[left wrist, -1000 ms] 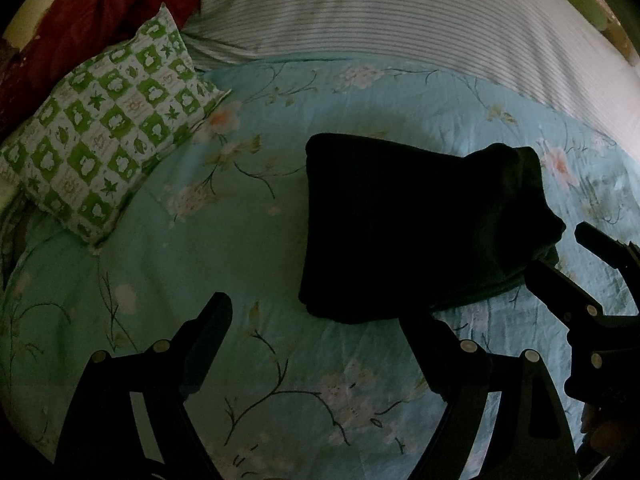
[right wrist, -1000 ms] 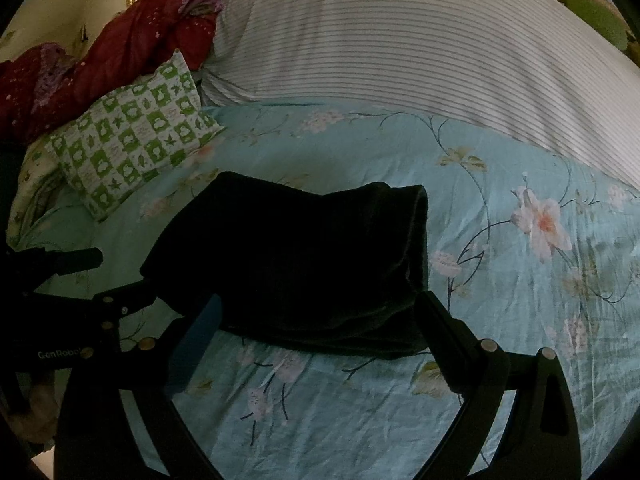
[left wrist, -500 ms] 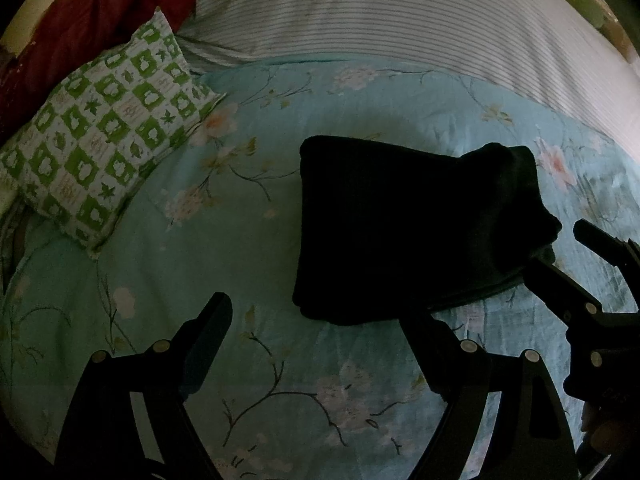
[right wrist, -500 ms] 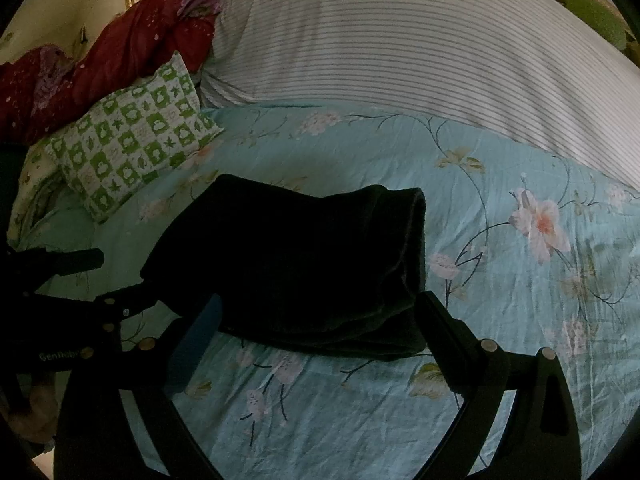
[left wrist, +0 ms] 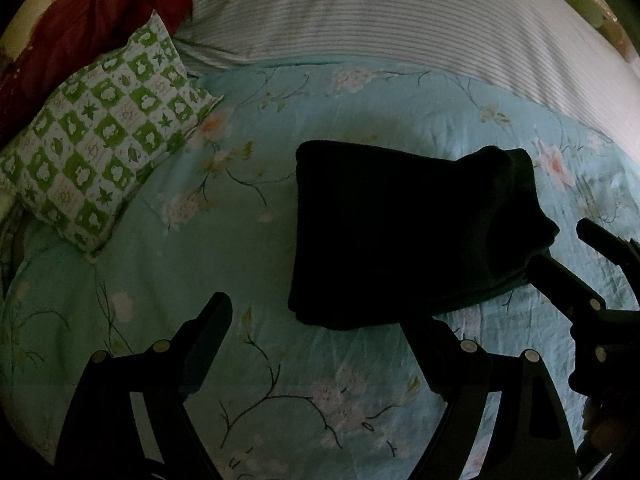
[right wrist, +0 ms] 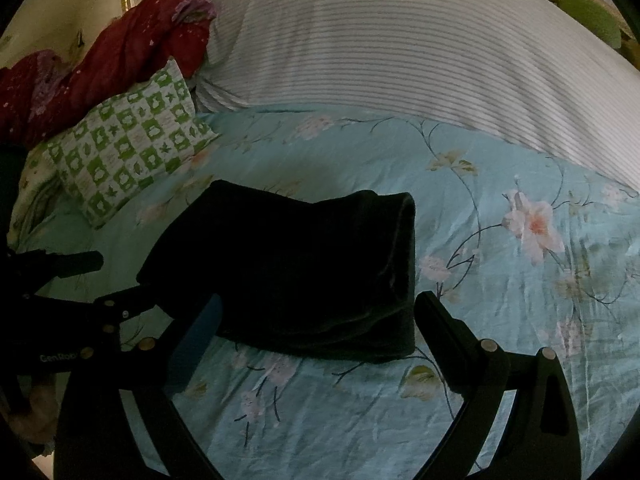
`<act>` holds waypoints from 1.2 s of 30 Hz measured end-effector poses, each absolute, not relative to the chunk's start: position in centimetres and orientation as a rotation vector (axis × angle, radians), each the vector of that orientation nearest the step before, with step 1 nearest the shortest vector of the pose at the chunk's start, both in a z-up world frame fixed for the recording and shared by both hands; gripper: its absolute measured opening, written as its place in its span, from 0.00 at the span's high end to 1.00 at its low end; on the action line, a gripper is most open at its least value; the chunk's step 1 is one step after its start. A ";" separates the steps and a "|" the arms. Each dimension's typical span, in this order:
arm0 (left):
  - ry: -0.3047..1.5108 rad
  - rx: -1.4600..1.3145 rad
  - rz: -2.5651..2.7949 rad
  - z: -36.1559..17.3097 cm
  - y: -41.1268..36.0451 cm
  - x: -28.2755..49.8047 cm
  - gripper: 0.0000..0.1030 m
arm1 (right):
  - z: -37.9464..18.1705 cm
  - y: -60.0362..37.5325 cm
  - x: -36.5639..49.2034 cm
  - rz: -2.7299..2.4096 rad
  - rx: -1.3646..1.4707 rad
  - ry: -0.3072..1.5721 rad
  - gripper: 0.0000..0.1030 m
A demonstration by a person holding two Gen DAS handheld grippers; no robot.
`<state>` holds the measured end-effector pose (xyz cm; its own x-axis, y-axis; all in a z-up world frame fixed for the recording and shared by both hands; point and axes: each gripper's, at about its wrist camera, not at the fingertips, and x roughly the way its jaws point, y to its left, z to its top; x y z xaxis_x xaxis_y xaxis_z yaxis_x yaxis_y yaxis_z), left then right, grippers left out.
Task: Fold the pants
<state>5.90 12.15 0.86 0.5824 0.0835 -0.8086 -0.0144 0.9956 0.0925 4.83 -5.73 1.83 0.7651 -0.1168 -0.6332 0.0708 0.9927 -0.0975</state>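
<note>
Black cloth: the dark folded pants [left wrist: 404, 236] lay as a compact, roughly rectangular bundle on the bed, flat on the pale blue floral bedsheet [left wrist: 192, 264], about mid-bed.
Pants, right wrist view: the same bundle [right wrist: 296, 276] showed its thick rolled fold on the right side and a layered edge nearest the camera.
Left tongs [left wrist: 316, 328]: spread wide with nothing between them; the right-hand finger ended at the near edge of the pants, though I could not tell whether it touched the cloth.
Right tongs [right wrist: 316, 320]: also spread wide and gripping nothing, one finger to either side of the bundle's near edge, hovering just over or against it; contact was too dark to judge.
Each tool from the other camera: the right tongs entered the left wrist view from the right edge, tips beside the bundle's right corner; the left tongs entered the right wrist view from the left edge, tips at its left corner.
Green-and-white checked pillow [left wrist: 100, 140]: on the sheet, well to the left of the pants.
White striped duvet [left wrist: 400, 20]: bunched across the far side of the bed.
Dark red crumpled quilt [right wrist: 100, 64]: heaped behind the pillow.
</note>
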 end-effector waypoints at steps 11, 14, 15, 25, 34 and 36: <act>0.950 0.077 0.059 1.0 12.1 6.1 0.17 | 2.2 -6.1 5.2 -0.107 -0.060 0.695 0.06; 0.950 0.073 0.058 1.1 12.1 6.0 0.17 | 2.3 -6.2 5.1 -0.109 -0.061 0.688 0.06; 0.950 0.072 0.057 1.2 12.1 6.0 0.17 | 2.4 -6.2 5.1 -0.111 -0.061 0.686 0.06; 0.951 0.081 0.044 1.4 11.7 6.5 0.17 | 3.1 -6.8 5.0 -0.114 -0.044 0.666 0.06; 0.943 0.087 0.047 2.3 11.4 7.1 0.17 | 3.4 -6.8 4.8 -0.111 -0.036 0.660 0.06; 0.939 0.088 0.054 2.6 11.5 7.2 0.17 | 3.5 -6.8 4.7 -0.111 -0.032 0.659 0.06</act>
